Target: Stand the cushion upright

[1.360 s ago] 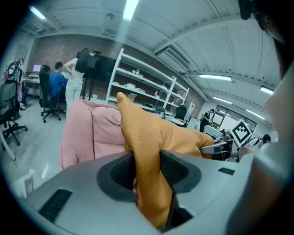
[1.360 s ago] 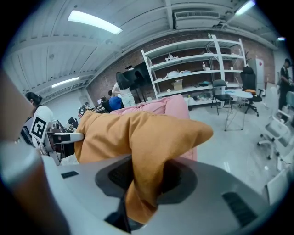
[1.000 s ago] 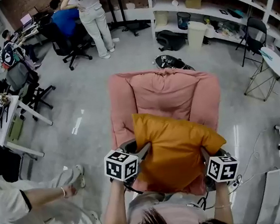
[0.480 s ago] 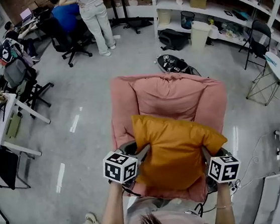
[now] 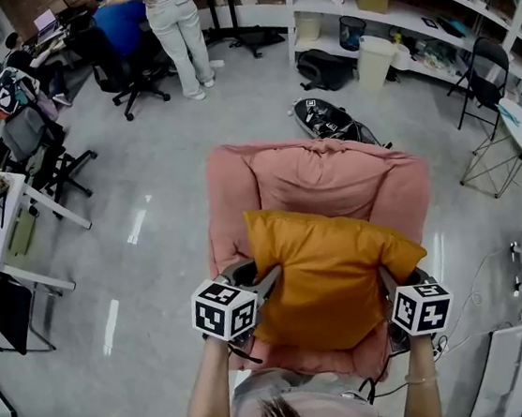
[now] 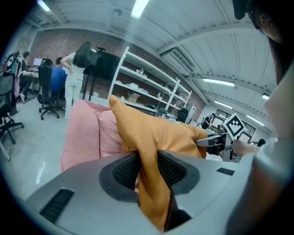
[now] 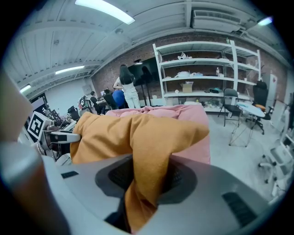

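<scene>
- The orange cushion [image 5: 331, 274] sits on the seat of the pink armchair [image 5: 323, 172]. Its top edge tilts back toward the backrest and its lower edge is near the front of the seat.
- The left tongs [image 6: 147, 172] are pinching a fold of the cushion's fabric at its left side. The cloth is squeezed between the ribbed pads and hangs out below them.
- The right tongs [image 7: 149, 176] are likewise clamped on a bunched fold at the cushion's right side, with fabric filling the gap between the pads.
- Done so far, as I judge it: the cushion is gripped on both sides and raised off the seat on its lower edge. It leans rather than lying flat.
- Left to do, by my reading: bring it fully upright against the backrest, see that it stays there by itself, then let go with both tongs. From the head view I cannot tell whether its back already touches the backrest.
- Writing: none is readable on the cushion or the armchair, and no tag or brand shows.
- The marker cubes [image 5: 224, 308] on the tongs carry only black-and-white square patterns, no letters.
- Boxes and bins on the shelving [image 5: 387, 8] are too small to read.
</scene>
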### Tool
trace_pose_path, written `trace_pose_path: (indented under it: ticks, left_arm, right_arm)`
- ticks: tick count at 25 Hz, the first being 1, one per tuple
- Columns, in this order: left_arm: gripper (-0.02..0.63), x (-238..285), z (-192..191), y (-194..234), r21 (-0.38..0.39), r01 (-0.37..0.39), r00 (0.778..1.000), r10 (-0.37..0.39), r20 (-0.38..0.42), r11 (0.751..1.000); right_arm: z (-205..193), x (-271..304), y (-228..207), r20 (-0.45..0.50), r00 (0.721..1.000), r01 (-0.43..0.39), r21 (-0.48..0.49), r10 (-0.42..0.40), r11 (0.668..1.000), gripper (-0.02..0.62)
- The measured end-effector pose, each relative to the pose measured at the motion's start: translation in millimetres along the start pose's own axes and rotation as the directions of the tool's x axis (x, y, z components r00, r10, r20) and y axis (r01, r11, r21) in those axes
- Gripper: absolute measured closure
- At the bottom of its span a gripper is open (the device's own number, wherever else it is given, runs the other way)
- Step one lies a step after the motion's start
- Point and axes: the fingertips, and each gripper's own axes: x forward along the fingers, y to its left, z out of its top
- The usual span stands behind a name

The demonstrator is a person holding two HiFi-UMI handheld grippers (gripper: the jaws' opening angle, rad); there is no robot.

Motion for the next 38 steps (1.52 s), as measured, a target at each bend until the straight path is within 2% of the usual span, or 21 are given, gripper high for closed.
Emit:
trace_pose_path:
  ticks: [11,38]
  left_arm:
    - [0.479,6.6,23.1,19.8,-0.007,-0.005,0.999,0.005,0.035,1.0]
    - [0.484,33.0,95.1,49.0,0.029,-0.027,0.99,0.023,0.138,0.999]
  right_arm:
    - [35.0,18.3,2.6,0.024,1.0,0.001,-0.03,0.0,1.0,0.449]
    - [120.1,52.4,-8.7,0.115,0.993,0.001,-0.126,0.014,0.992,0.449]
